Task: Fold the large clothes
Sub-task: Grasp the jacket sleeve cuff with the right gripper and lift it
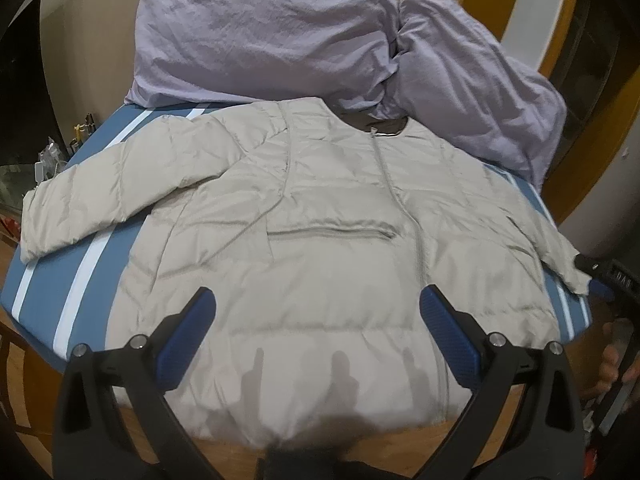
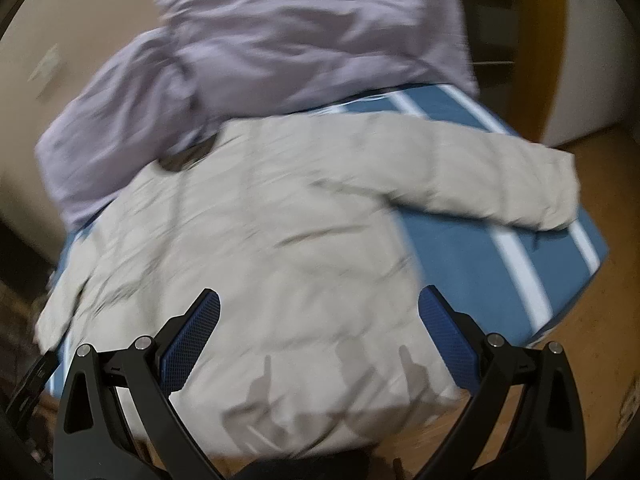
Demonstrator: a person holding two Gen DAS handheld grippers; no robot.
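A blue bed (image 1: 48, 276) with white stripes carries a beige jacket (image 1: 320, 240) spread flat, sleeves reaching toward 9 and 3 o'clock, purple pillows (image 1: 264, 40) at 12. The left hand-held gripper (image 1: 318, 308) and right hand-held gripper (image 2: 319, 312) both hang wide open, empty, over its hem.

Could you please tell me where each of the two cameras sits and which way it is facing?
Left wrist: on the left gripper, open, above the beige jacket's hem, facing the lilac pillows; a hand shows at right.
Right wrist: on the right gripper, open, facing the blurred jacket from a different angle.
Shared: jacket, pillows, blue striped mattress.
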